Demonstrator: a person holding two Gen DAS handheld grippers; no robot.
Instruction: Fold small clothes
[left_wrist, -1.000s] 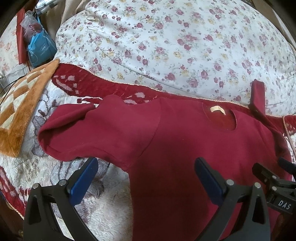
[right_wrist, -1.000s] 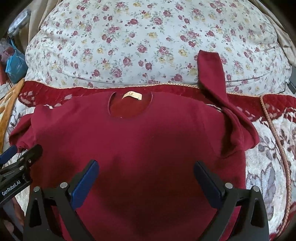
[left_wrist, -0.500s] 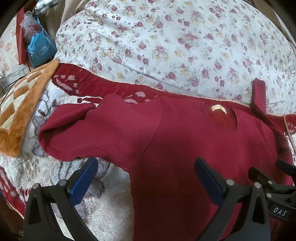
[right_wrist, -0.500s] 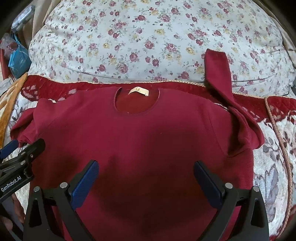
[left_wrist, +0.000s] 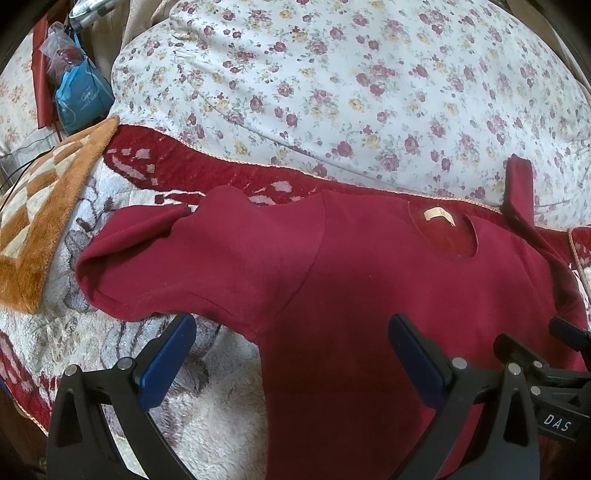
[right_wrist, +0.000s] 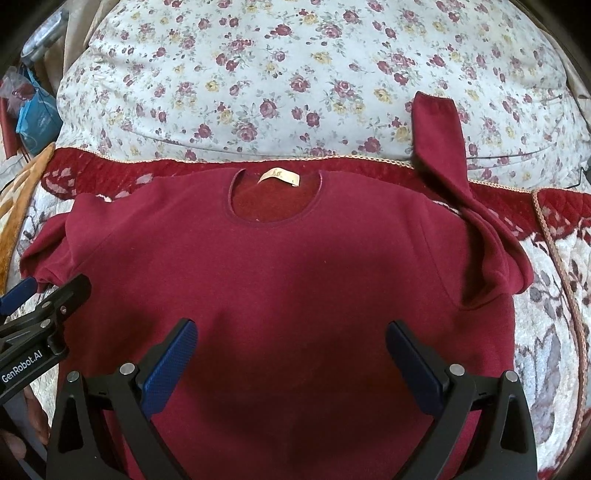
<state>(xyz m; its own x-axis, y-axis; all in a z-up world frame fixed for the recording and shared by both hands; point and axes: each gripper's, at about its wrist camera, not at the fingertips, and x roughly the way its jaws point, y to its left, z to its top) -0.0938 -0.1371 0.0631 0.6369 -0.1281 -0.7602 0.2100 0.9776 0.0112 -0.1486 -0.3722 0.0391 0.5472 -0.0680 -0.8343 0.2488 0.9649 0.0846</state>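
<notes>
Gaping wide above the red sweater (right_wrist: 295, 266), each hand-held gripper's view differs: only the left shows the orange blanket (left_wrist: 44, 206).

We see soft, even daylight in both views; a dim shadow darkens the sweater (right_wrist: 295, 295) at lower centre, and fisheye bending blackens the frame corners.

Matt maroon cloth sweater (right_wrist: 295, 266) on fluffy plush blanket (left_wrist: 221, 398); printed cotton duvet (right_wrist: 295, 74).

Plenty of open bed (right_wrist: 554, 332) right of the sweater (right_wrist: 288, 277); floral pillow (right_wrist: 295, 74) blocks the far side, orange blanket (left_wrist: 40, 221) crowds the left.
</notes>
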